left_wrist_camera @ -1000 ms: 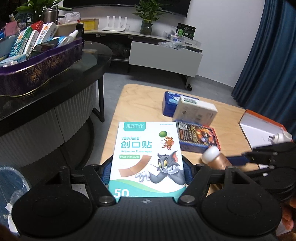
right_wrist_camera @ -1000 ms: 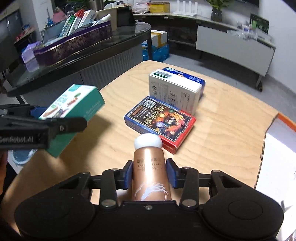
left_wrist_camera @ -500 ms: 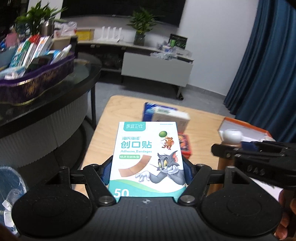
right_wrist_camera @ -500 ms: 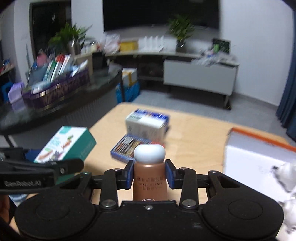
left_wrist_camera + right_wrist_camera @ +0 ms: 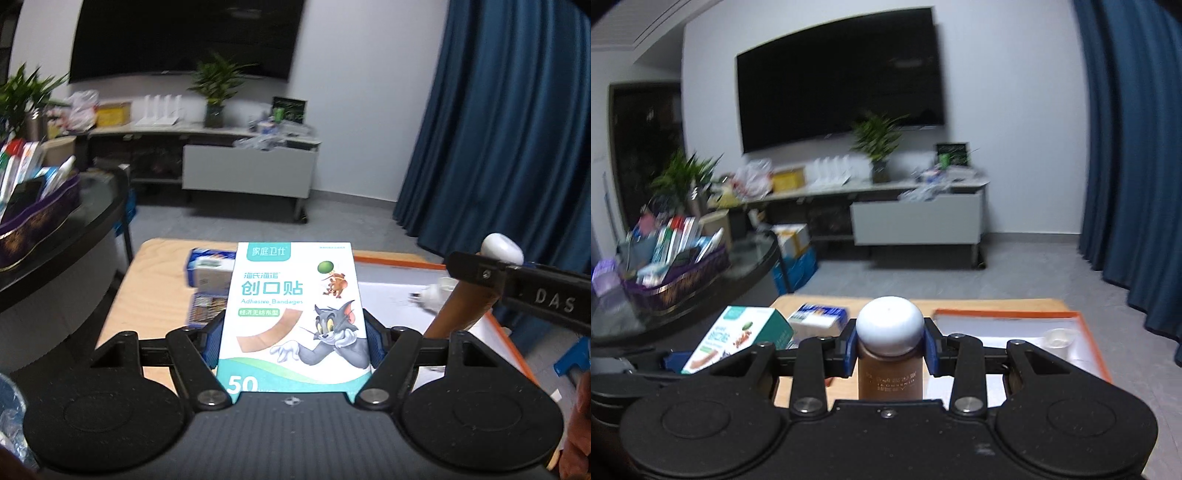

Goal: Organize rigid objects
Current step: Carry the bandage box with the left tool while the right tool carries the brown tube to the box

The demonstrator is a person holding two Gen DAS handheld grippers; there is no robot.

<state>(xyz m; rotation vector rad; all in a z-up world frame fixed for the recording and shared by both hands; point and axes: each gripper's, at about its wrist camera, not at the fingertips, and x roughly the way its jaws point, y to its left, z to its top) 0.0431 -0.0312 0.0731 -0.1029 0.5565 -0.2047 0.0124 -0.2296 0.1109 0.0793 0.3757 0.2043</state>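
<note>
The left gripper [image 5: 293, 338] clamps the bandage box [image 5: 293, 314] upright; the right gripper [image 5: 889, 350] grips the brown bottle [image 5: 890, 369] — both lifted above the tabletop [image 5: 155, 284], probably bound for the orange-rimmed tray [image 5: 1086, 332].

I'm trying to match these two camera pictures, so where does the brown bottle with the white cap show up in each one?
Left wrist: brown bottle at the right edge, tilted, in the right claw.
Right wrist: same bottle bottom centre, upright between the blue pads.
Shared landmark: the orange-edged white tray on the wooden table.
</note>
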